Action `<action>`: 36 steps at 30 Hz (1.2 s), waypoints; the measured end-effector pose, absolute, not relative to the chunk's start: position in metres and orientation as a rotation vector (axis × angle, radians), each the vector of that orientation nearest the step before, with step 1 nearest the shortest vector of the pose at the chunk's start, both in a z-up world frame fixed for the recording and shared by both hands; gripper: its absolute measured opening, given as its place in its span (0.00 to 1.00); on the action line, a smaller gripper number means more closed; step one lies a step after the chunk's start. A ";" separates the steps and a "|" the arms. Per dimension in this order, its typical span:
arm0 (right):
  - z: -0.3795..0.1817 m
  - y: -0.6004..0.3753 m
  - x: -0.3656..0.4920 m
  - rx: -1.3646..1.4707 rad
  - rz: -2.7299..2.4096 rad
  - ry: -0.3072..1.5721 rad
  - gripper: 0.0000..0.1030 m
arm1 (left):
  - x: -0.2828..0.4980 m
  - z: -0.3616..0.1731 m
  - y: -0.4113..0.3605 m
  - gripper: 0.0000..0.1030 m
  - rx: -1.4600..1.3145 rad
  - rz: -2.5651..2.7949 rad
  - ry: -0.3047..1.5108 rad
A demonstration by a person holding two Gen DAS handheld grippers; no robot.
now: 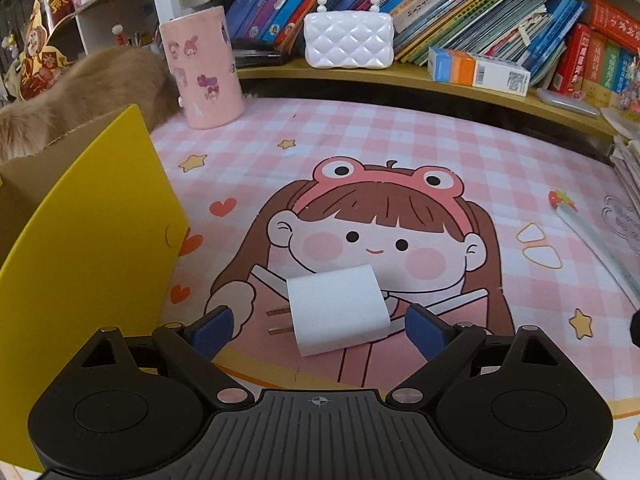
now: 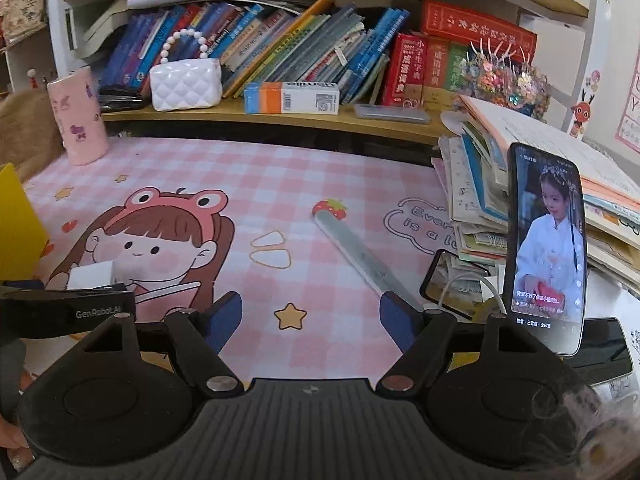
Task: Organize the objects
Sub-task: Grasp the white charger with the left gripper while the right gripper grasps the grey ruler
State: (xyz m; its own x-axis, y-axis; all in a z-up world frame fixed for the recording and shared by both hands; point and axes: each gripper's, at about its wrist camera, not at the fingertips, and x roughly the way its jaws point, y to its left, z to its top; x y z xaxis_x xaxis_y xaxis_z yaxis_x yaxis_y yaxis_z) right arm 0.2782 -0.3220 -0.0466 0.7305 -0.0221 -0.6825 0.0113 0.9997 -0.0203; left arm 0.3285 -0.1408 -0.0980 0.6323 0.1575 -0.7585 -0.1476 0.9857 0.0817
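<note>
Nearest the lens, the left gripper (image 1: 318,330) with its black arms and blue padded fingers (image 1: 212,330) stands wide open, holding nothing, one finger either side of the small white plastic plug-in charger block (image 1: 338,310), pads clear of it. The charger lies on its side on the pink checked desk mat (image 1: 400,140), over the printed cartoon girl's chest, its two metal prongs (image 1: 276,322) pointing toward the yellow cardboard box flap (image 1: 88,240). I judge the charger light, rigid and smooth-skinned, so liable to slip; the flat broad faces are the place to pinch, mid-body, away from the prongs. Further from the charger, toward the bookshelf, stands a pink sticker-covered cylindrical holder (image 1: 202,68). The right gripper (image 2: 312,312) is open too and empty, hovering beside a strawberry-topped ruler (image 2: 360,252), well apart from the charger
</note>
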 end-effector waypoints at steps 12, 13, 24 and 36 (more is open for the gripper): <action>-0.059 -0.322 0.281 -0.018 -0.006 0.780 0.72 | 0.335 -0.108 -0.134 0.64 -0.040 0.158 0.892; -0.060 -0.323 0.281 -0.019 -0.008 0.779 0.72 | 0.334 -0.108 -0.134 0.64 -0.038 0.155 0.891; -0.069 -0.331 0.284 0.002 -0.031 0.797 0.72 | 0.298 -0.072 -0.131 0.64 -0.130 0.053 0.855; -0.081 -0.330 0.286 -0.024 -0.042 0.820 0.72 | 0.233 -0.035 -0.114 0.64 -0.181 -0.004 0.809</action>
